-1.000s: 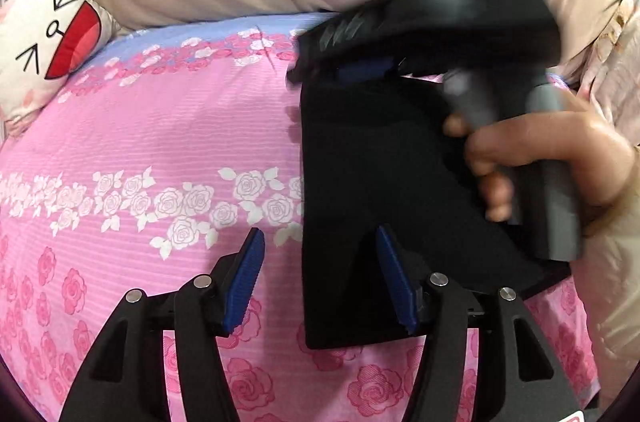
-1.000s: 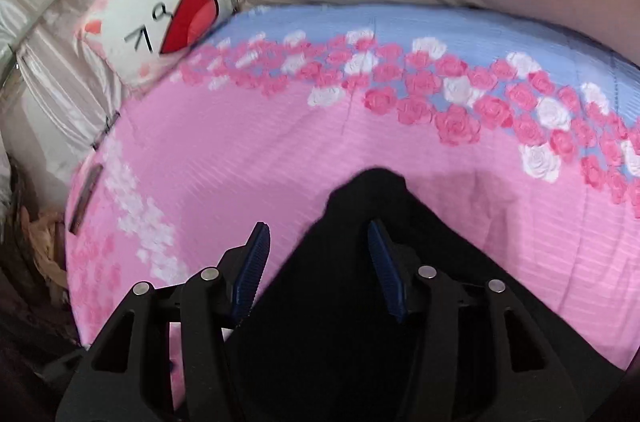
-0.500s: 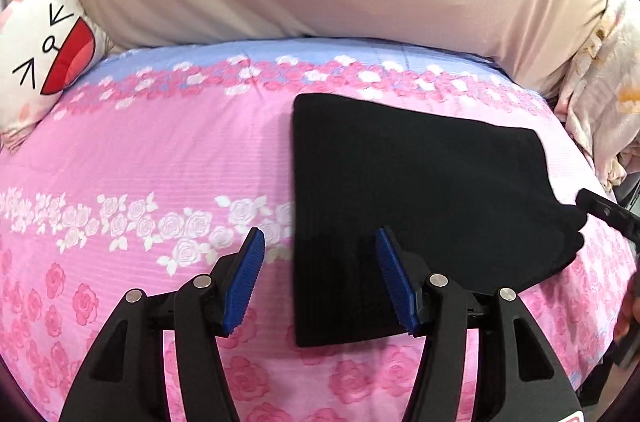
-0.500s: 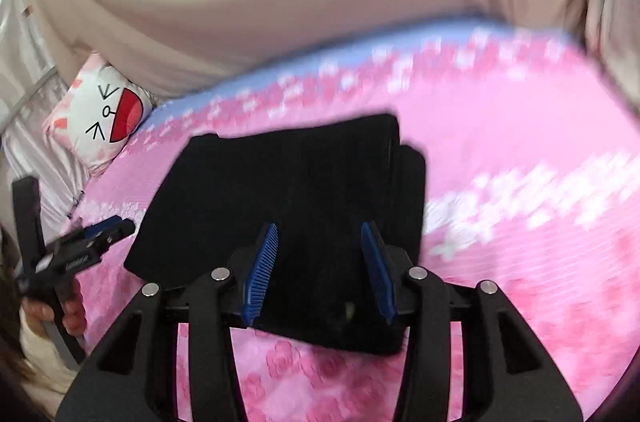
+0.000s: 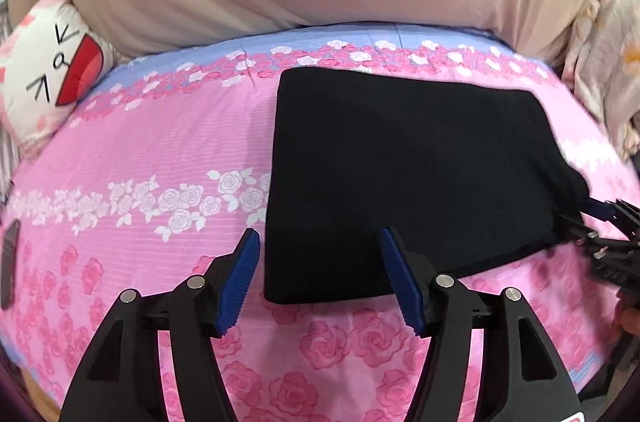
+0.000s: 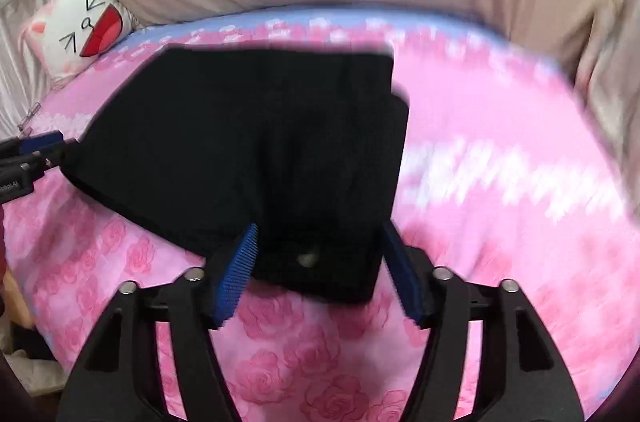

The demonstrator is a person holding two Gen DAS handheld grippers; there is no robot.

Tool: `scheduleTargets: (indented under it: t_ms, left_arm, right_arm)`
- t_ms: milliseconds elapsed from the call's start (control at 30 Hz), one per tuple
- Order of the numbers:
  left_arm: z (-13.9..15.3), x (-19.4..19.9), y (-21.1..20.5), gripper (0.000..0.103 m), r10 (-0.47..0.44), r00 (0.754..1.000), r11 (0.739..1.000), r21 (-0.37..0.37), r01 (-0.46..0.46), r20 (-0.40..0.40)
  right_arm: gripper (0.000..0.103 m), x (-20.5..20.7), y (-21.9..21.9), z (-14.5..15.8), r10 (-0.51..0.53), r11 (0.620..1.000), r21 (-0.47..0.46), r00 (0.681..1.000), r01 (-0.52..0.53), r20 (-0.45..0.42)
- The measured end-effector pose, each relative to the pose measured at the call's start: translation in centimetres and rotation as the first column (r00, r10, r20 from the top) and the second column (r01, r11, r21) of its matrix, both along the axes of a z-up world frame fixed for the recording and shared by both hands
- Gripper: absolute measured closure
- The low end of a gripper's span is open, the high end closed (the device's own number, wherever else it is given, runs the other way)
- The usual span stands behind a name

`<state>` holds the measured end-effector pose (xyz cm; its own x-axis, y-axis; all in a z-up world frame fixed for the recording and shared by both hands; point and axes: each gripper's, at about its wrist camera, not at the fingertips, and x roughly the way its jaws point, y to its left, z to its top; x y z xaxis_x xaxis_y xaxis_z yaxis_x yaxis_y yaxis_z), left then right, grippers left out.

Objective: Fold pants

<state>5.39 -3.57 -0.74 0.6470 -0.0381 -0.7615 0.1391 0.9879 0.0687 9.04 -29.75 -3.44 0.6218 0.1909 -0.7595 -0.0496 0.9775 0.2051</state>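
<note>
With right gripper [image 6: 318, 274] swung off the folded black knit pants [image 5: 404, 174], both jaws just widened, empty; left gripper [image 5: 320, 278] too; fold looks done.

1. We see the right side of the bedsheet [image 6: 500, 162] smeared by motion blur in the right wrist view.
2. The right gripper [image 5: 608, 234] is cut off by the left wrist view's edge.
3. A dark flat object [image 5: 9, 264] at the left edge is too cropped to identify.
4. A small pale spot on the pants [image 6: 308, 258] is too blurred to tell.

Matt black knit-looking pants [image 5: 408, 174]; smooth, probably cotton sheet [image 5: 160, 142].
</note>
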Motion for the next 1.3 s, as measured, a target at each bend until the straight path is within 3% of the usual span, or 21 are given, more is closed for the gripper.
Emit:
scheduleTargets:
  t_ms: [67,200,300,333,400,467,567,600,667,733,800,867,967,1067,1133,1233,1300]
  left_arm:
    - [-0.5,-0.1,0.2,0.042,0.022,1.000,0.999,0.040,-0.021,-0.007]
    - [-1.4,0.4,1.2,0.037,0.056,0.998,0.998,0.013,-0.055,-0.042]
    - [-1.7,0.4,1.3,0.037,0.069,0.996,0.998,0.002,-0.068,-0.050]
    - [-1.7,0.4,1.3,0.037,0.069,0.996,0.998,0.002,-0.069,-0.048]
    - [-1.8,0.5,1.2,0.032,0.073,0.996,0.997,0.017,-0.072,-0.045]
    - [-2.0,0.7,1.3,0.030,0.077,0.996,0.997,0.021,-0.076,-0.047]
    - [-2.2,1.2,1.5,0.029,0.084,0.995,0.996,0.010,-0.083,-0.059]
    - [-2.1,1.4,1.5,0.029,0.084,0.995,0.996,0.010,-0.083,-0.060]
    - [-1.4,1.6,1.7,0.029,0.088,0.995,0.996,0.018,-0.088,-0.035]
    - [-1.1,1.8,2.0,0.028,0.101,0.995,0.994,0.037,-0.100,-0.018]
    - [-1.3,2.3,2.6,0.028,0.111,0.993,0.993,0.031,-0.110,-0.032]
    - [-1.4,2.3,3.1,0.028,0.113,0.993,0.994,0.010,-0.112,-0.045]
    - [-1.2,2.3,3.3,0.028,0.111,0.993,0.994,0.009,-0.111,-0.046]
    - [-0.6,2.1,3.0,0.028,0.099,0.995,0.995,0.018,-0.098,-0.031]
    - [-0.7,2.2,2.8,0.028,0.097,0.995,0.995,0.038,-0.096,-0.028]
    - [-1.4,2.6,2.8,0.028,0.111,0.993,0.993,0.051,-0.109,-0.044]
    - [-1.5,2.7,2.9,0.027,0.119,0.992,0.992,0.046,-0.117,-0.045]
  right_arm:
    - [0.041,-1.2,-1.1,1.8,-0.030,0.998,0.051,0.999,0.028,0.043]
    - [0.040,-2.3,0.0,4.7,0.016,0.998,-0.060,0.992,-0.009,0.125]
    - [0.040,-2.5,2.0,3.3,0.066,0.978,-0.202,0.992,-0.044,0.104]
    - [0.040,-2.4,2.1,2.7,0.069,0.976,-0.214,0.993,-0.047,0.096]
    - [0.041,-2.0,1.7,2.3,0.072,0.988,-0.144,0.993,-0.059,0.089]
    - [0.046,-0.8,1.7,2.0,0.078,0.994,-0.084,0.993,-0.071,0.092]
    - [0.067,1.4,3.2,1.1,0.126,0.980,-0.162,0.991,-0.117,0.045]
    - [0.080,1.9,3.3,1.3,0.140,0.979,-0.153,0.989,-0.133,0.036]
    - [0.080,1.6,2.5,3.2,0.119,0.980,-0.172,0.989,-0.102,0.089]
    - [0.080,2.4,0.3,2.0,0.071,0.985,-0.162,0.996,-0.063,0.046]
    - [0.075,2.4,-1.2,0.3,0.054,0.994,-0.094,0.999,-0.054,-0.002]
    - [0.071,1.5,-1.9,1.1,0.045,0.999,-0.022,0.999,-0.045,0.018]
    - [0.066,0.6,-2.5,3.1,0.020,1.000,0.013,0.998,-0.021,0.058]
    - [0.066,0.7,-3.1,4.2,0.009,1.000,-0.007,0.997,-0.008,0.081]
    - [0.065,1.8,-3.0,3.3,0.001,0.998,-0.063,0.999,0.002,0.045]
    - [0.065,3.2,-1.1,2.8,0.063,0.992,-0.107,0.998,-0.060,0.021]
    - [0.065,4.0,0.5,3.9,0.121,0.987,-0.112,0.991,-0.115,0.050]
